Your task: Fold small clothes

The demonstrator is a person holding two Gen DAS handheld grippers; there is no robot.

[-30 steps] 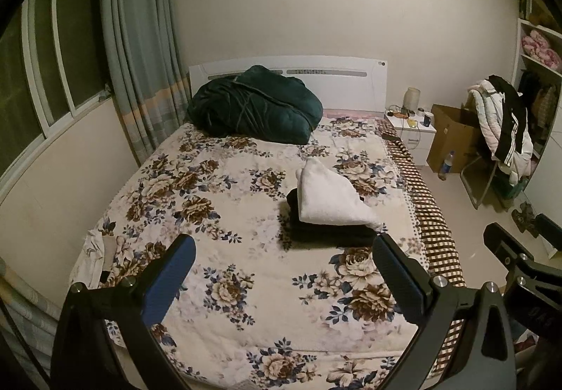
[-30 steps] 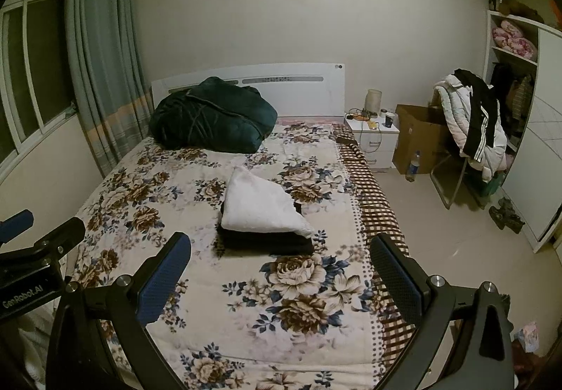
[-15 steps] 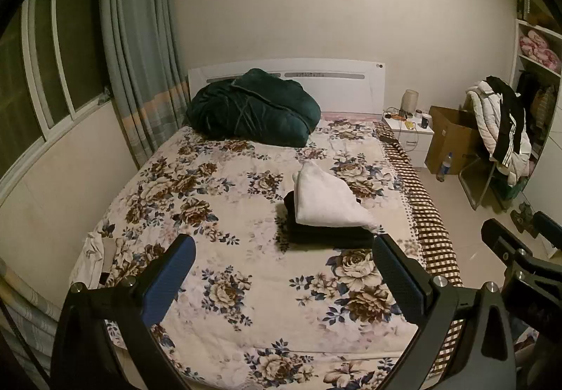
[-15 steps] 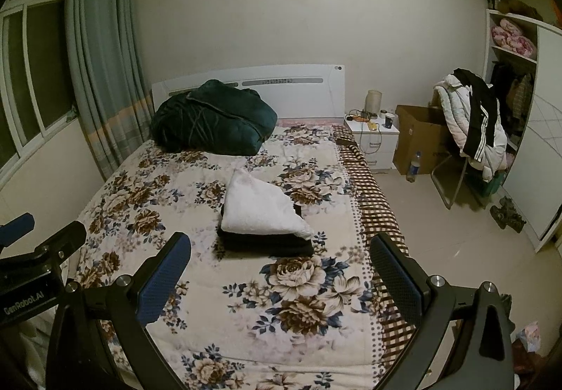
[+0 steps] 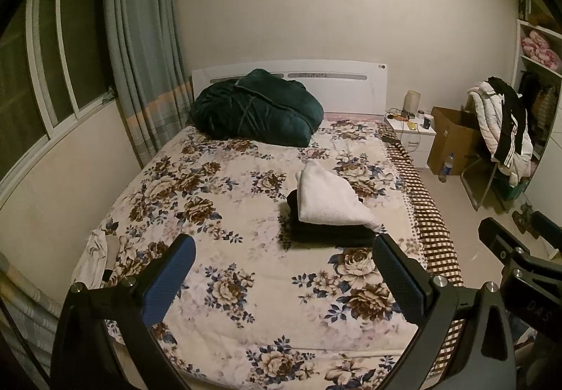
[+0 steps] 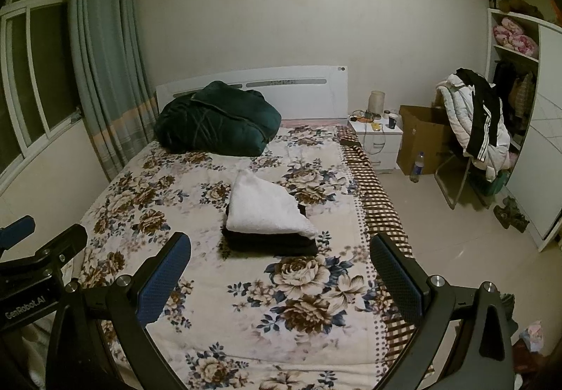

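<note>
I hold both tools back from the foot of the bed [image 5: 224, 200], and neither touches cloth. My left hand-held gripper [image 5: 282, 279] has its jaws spread wide with nothing between them; my right hand-held gripper [image 6: 281, 276] is spread wide and empty too.

The task's things are a small stack in the middle of the floral quilt: a white folded garment [image 6: 263, 205] lying on a dark folded garment [image 6: 268, 239]. The stack looks finished to me, squared at its near edge, though the white piece tapers to a loose corner on its right end.

From the right wrist view the stack lies straight ahead, a little left of centre between the fingers. From the left wrist view the white piece [image 5: 328, 200] sits ahead and off to the right, near the right finger. So I judge the right hand nearer in line with it. Its long axis runs across my view, left to right.

A crumpled pale cloth [image 5: 93, 256] hangs at the bed's left edge, close to my left tool; if that is the next item, the left hand is better placed.
</note>
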